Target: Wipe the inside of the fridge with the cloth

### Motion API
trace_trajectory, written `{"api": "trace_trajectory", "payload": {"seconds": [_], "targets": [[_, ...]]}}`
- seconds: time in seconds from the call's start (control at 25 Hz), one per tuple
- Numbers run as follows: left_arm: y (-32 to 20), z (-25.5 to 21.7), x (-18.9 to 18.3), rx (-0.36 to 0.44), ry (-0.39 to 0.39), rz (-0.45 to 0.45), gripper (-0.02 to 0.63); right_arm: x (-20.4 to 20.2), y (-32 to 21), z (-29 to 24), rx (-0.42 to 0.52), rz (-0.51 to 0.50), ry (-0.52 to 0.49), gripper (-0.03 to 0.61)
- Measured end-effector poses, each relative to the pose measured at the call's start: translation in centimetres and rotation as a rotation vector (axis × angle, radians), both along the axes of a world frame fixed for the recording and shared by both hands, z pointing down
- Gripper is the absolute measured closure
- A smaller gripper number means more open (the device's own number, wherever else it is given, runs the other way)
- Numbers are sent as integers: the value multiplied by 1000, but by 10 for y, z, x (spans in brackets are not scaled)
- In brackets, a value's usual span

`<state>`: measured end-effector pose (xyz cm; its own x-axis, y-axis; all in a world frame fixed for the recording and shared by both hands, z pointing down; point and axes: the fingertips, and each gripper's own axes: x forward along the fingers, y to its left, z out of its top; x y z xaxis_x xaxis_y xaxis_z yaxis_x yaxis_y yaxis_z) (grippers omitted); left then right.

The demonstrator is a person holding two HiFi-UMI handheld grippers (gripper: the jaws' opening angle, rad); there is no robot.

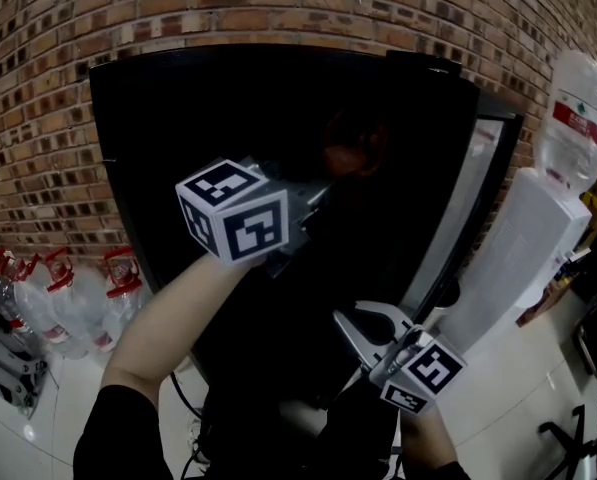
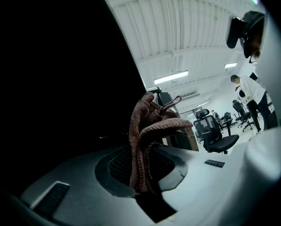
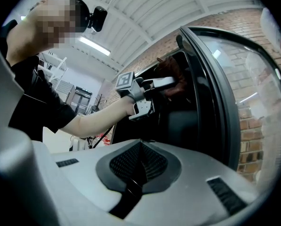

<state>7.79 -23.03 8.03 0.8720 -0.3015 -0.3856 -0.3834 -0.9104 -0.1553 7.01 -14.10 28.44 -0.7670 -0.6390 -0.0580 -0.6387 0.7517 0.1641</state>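
Rust-brown knitted cloth [image 2: 147,135], crumpled into ribbed folds, is pinched tight in the left tongs [image 2: 141,175], high in the dark interior of the black fridge [image 1: 168,138]. The right tongs [image 3: 139,164] sit lower beside the glass door [image 1: 465,208], closed on nothing.

My left gripper [image 1: 321,190] reaches up into the dark fridge [image 1: 178,108], with a reddish cloth [image 1: 356,148] dimly showing at its tip. My right gripper [image 1: 373,324] is lower, near the open glass door [image 1: 468,198]. A brick wall [image 1: 38,88] stands behind. A water dispenser [image 1: 528,238] is at the right, and bottles [image 1: 68,303] sit on the floor at the left.
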Motion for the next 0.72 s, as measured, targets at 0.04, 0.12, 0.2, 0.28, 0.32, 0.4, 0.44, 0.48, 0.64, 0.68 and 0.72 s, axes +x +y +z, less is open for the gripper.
{"api": "trace_trajectory", "payload": {"seconds": [0.04, 0.12, 0.2, 0.28, 0.32, 0.4, 0.44, 0.48, 0.64, 0.68, 0.72], "targets": [[-3, -2, 2, 3, -3, -3, 557, -1, -1, 0, -1, -5, 4, 575], [-7, -3, 3, 1, -3, 7, 557, -4, -5, 0, -3, -16, 9, 575], [-8, -3, 1, 5, 1, 7, 557, -9, -8, 0, -6, -29, 12, 575], [-12, -3, -4, 1, 10, -1, 556, -13, -12, 1, -11, -42, 17, 575], [-15, -4, -6, -5, 16, -2, 556, -16, -13, 1, -14, -48, 18, 575], [-18, -5, -11, -13, 21, -4, 556, -20, -15, 3, -16, -57, 16, 575], [-19, -5, -13, -12, 22, -9, 555, -21, -16, 3, -15, -61, 13, 575], [-20, -6, -15, -9, 24, -17, 555, -23, -16, 3, -12, -63, 11, 575], [-24, -9, -24, -6, 42, -54, 556, -25, -18, 1, -3, -69, 8, 575], [-27, -11, -28, -7, 51, -73, 557, -25, -18, 0, -2, -71, 8, 575], [-31, -12, -33, -9, 59, -94, 557, -25, -19, 0, -2, -73, 9, 575]]}}
